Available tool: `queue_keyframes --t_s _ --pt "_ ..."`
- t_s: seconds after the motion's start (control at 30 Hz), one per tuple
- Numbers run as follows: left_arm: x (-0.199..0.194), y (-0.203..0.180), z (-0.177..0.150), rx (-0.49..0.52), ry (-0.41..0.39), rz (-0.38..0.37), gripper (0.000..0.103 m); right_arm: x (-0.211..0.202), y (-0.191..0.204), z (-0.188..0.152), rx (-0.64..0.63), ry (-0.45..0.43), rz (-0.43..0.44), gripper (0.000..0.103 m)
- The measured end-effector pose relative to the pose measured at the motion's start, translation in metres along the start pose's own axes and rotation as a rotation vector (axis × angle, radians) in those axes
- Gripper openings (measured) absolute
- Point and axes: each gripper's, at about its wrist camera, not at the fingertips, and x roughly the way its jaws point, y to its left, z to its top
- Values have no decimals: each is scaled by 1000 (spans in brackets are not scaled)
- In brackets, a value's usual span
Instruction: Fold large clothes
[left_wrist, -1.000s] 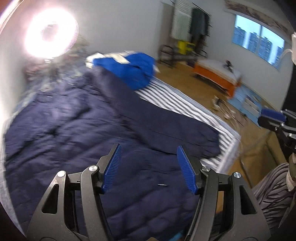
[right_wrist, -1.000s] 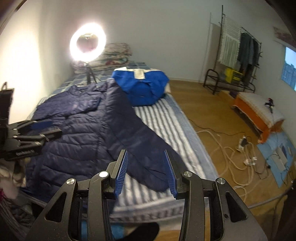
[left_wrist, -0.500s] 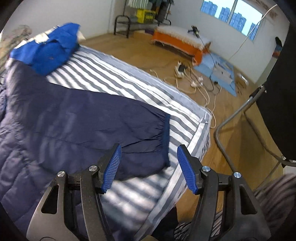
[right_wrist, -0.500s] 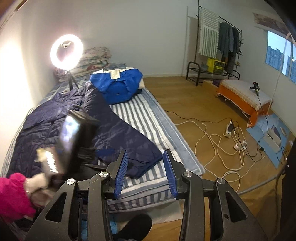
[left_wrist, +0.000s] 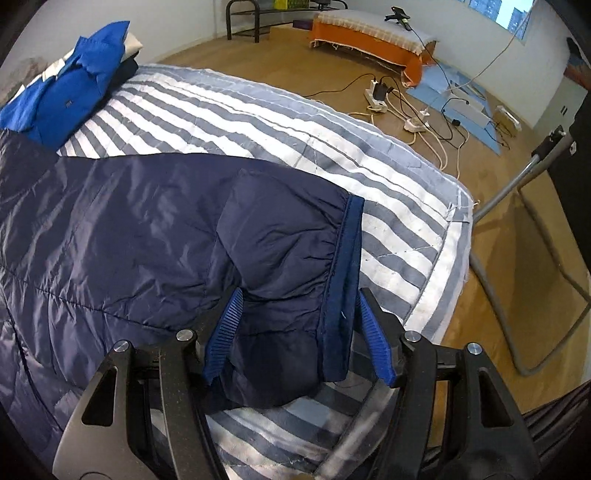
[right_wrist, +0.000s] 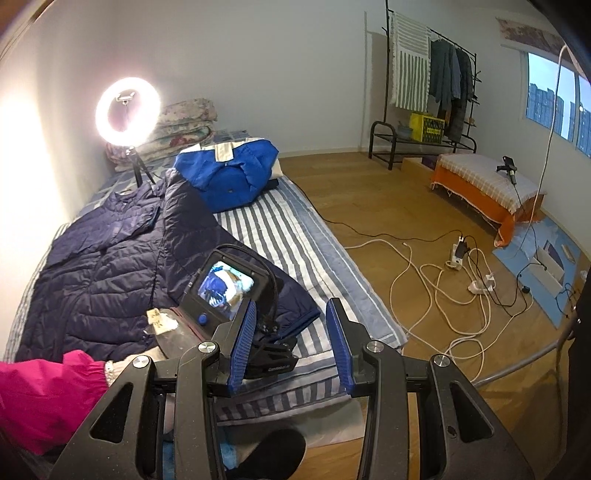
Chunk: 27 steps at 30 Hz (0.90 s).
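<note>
A large navy quilted jacket (right_wrist: 110, 258) lies spread on the striped mattress (right_wrist: 280, 229). Its right sleeve (left_wrist: 184, 229) stretches toward the mattress corner. My left gripper (left_wrist: 297, 328) is open, and the sleeve's cuff (left_wrist: 343, 273) lies between its blue pads (left_wrist: 223, 332), which stand apart on either side. In the right wrist view the left gripper (right_wrist: 273, 354) sits at the sleeve end. My right gripper (right_wrist: 290, 343) is open and empty, held above the mattress's near edge.
A folded blue garment (right_wrist: 229, 177) lies at the mattress's far end. A ring light (right_wrist: 127, 110) on a tripod stands by stacked quilts. Cables and power strips (right_wrist: 458, 258) litter the wooden floor. An orange bench (right_wrist: 487, 188), clothes rack (right_wrist: 428, 92) and metal stand leg (left_wrist: 517, 192) are right.
My left gripper has swung from over the jacket body down to the sleeve cuff, which now lies between its pads. The right gripper has drawn back and risen slightly, still open.
</note>
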Motion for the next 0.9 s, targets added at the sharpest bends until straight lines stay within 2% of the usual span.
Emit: queue_keyframes --t_s 0.07,0.13,0.17,0.2,0.27,0.37,0.73,0.9 --pt "0 2 -1 -7 -11 -2 53 1 -1 1 7 0 -1 38" --pt "-2 9 0 -34 -19 -28 34 1 -1 1 7 0 -2 38" --pt "-4 13 2 -52 -17 -36 20 2 0 1 5 0 -1 38" --pt "-4 19 4 -70 -13 -47 15 2 0 0 3 1 0 38" --pt "-8 35 5 -141 -7 -120 12 3 1 1 4 4 1 38" --pt "-19 53 4 -216 -17 -179 11 1 1 1 8 -6 2 38" --pt "-102 107 3 -379 -166 -249 10 6 18 6 -36 -9 14 38" --pt "-150 147 -3 -419 -251 -227 10 14 41 15 -91 -7 43 38"
